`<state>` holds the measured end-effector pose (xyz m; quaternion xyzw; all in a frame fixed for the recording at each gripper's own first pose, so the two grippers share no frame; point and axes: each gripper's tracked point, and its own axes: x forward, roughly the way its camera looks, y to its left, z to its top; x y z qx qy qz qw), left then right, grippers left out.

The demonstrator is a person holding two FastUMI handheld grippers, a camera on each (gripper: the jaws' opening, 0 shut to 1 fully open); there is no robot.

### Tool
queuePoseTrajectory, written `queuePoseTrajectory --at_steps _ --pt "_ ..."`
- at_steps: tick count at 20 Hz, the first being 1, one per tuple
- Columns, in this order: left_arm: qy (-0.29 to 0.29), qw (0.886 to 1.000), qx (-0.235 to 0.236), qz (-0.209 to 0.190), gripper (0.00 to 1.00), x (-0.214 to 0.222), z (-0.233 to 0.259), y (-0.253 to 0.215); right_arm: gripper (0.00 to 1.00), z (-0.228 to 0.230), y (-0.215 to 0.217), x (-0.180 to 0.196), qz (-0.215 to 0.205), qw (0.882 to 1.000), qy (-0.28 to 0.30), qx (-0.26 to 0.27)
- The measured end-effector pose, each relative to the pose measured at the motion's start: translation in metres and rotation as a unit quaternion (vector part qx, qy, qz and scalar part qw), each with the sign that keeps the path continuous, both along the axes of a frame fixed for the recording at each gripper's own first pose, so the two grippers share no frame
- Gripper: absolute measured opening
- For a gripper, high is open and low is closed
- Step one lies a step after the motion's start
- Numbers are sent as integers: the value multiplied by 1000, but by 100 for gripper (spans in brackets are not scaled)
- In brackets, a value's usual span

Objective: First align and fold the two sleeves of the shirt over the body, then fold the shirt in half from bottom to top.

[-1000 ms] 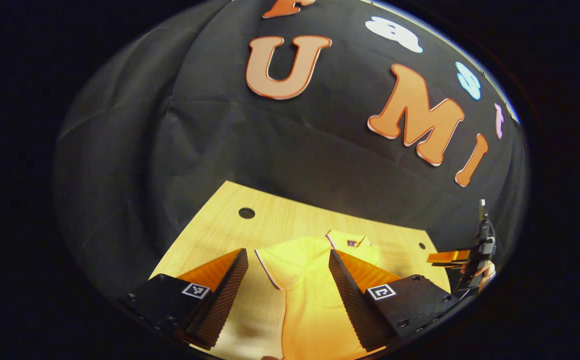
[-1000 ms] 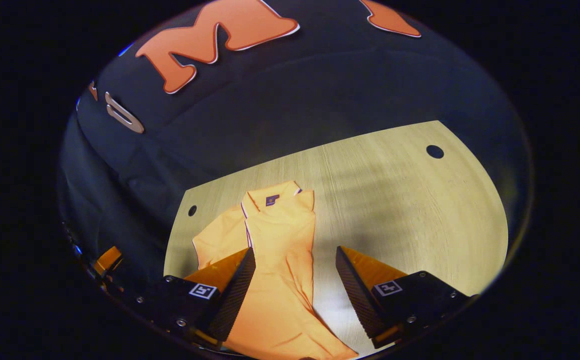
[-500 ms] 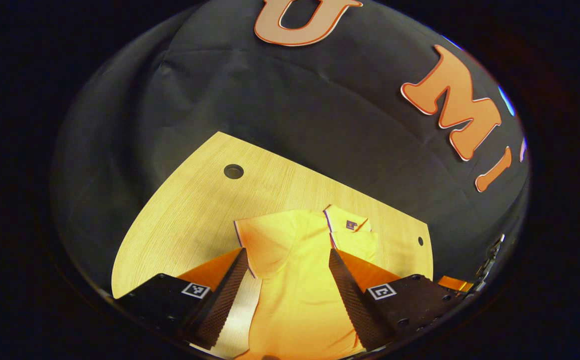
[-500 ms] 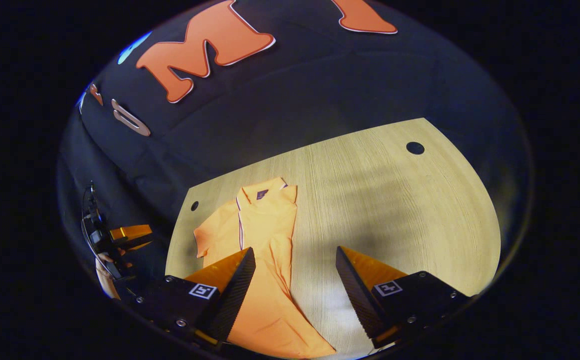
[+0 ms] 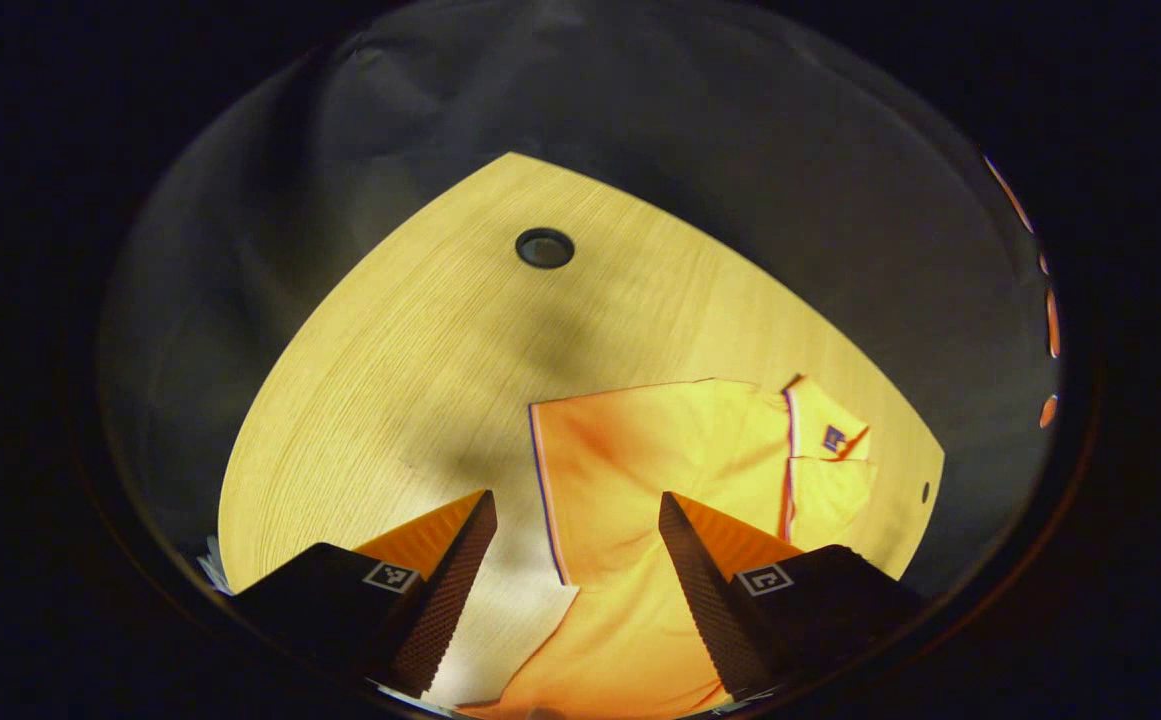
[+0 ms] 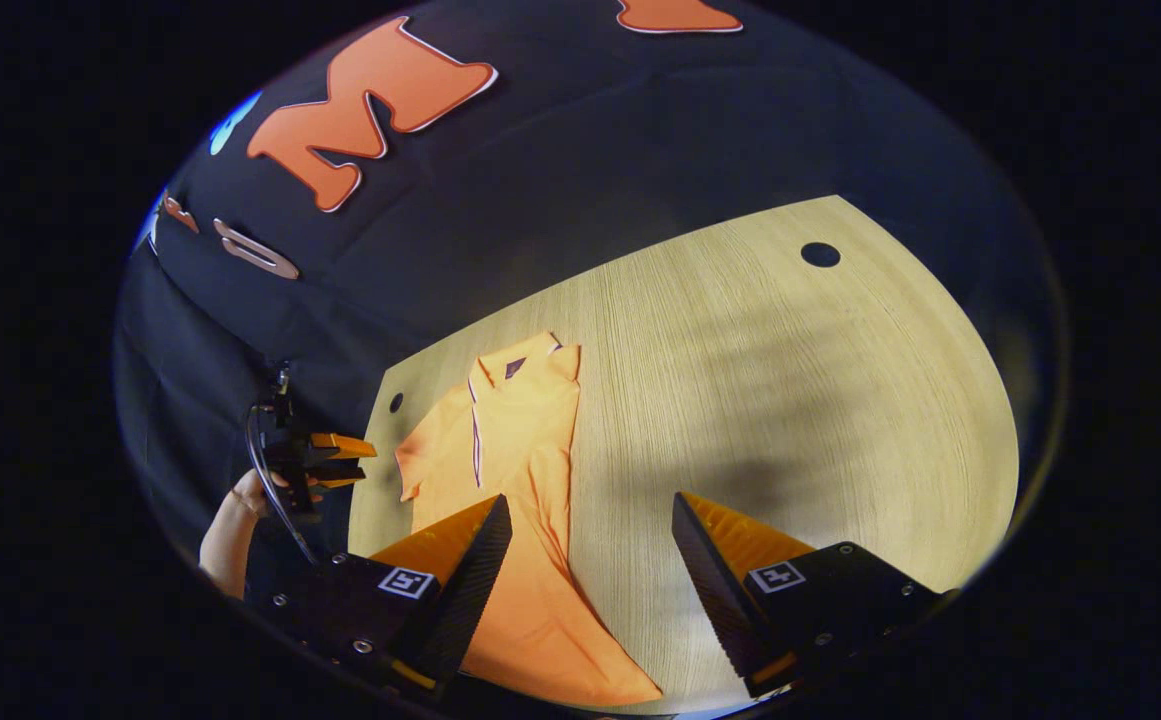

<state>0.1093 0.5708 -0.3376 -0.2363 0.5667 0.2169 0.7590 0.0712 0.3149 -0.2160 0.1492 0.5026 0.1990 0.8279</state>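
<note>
Since half a second ago my left gripper point(image 5: 572, 560) has tipped further down toward the table: the wooden tabletop point(image 5: 420, 380) now takes up far more of the left gripper view, and the orange polo shirt point(image 5: 660, 470) has slid to the lower right of the frame. Its fingers stand wide apart and hold nothing; the shirt's left sleeve edge with the dark trim point(image 5: 544, 490) lies between them, lower in the frame. In the right gripper view the right gripper point(image 6: 590, 570) hangs open and empty as well, above the shirt's lower body. There the shirt point(image 6: 520, 480) lies left of centre on the table point(image 6: 790, 400), collar point(image 6: 520, 362) toward the upper part of the frame, one sleeve already folded over the body. At the left edge I see the left gripper point(image 6: 352, 460), held by a hand point(image 6: 250, 495), just beside the table's edge.
</note>
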Motion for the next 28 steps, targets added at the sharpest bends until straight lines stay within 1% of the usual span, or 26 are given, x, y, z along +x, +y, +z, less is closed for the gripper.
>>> queuePoseTrajectory --at_steps 2,4,6,7,9,10,12,14,17,18,19,21,22,23,24,26,27,28 --pt "28 1000 2 5 99 -1 -17 4 98 -10 -7 2 0 1000 12 0" --pt "47 999 10 3 99 -1 -37 1 98 -19 -12 3 -1 1000 30 3" --pt "80 996 30 -14 99 -7 -50 1 98 -25 -16 4 -2 999 42 9" --pt "91 995 45 -14 99 -8 -53 5 98 -30 -19 5 -1 999 44 7" --pt "98 994 51 -8 99 -10 -59 7 99 -34 -21 6 2 999 48 5" --pt "90 995 47 -1 99 -7 -56 5 98 -34 -20 6 4 999 51 11" --pt "88 995 48 -5 97 -5 -56 8 98 -34 -19 7 4 998 56 17" --pt "86 995 49 -7 99 -3 -57 5 98 -36 -20 9 5 998 57 17" --pt "79 995 53 -16 93 -1 -59 1 98 -37 -19 8 7 998 61 20" --pt "77 995 55 -25 85 1 -59 0 98 -36 -18 7 6 998 61 24" --pt "76 995 53 -43 83 3 -60 -3 98 -35 -18 8 5 998 61 27" --pt "80 992 48 -79 63 6 -62 -11 98 -37 -18 8 5 998 58 25" --pt "79 992 45 -82 46 8 -63 -15 98 -37 -20 8 4 998 58 22" --pt "76 994 52 -64 25 13 -64 -19 98 -37 -21 8 3 998 57 19" --pt "72 994 50 -61 4 14 -63 -27 98 -36 -22 8 0 998 59 18" --pt "63 992 64 -88 1 11 -62 -25 98 -33 -23 8 -1 998 61 20" --pt "62 993 60 -83 1 11 -60 -27 98 -34 -24 8 -1 998 61 20" --pt "53 995 49 -69 1 14 -59 -29 98 -34 -24 8 1 998 60 20"
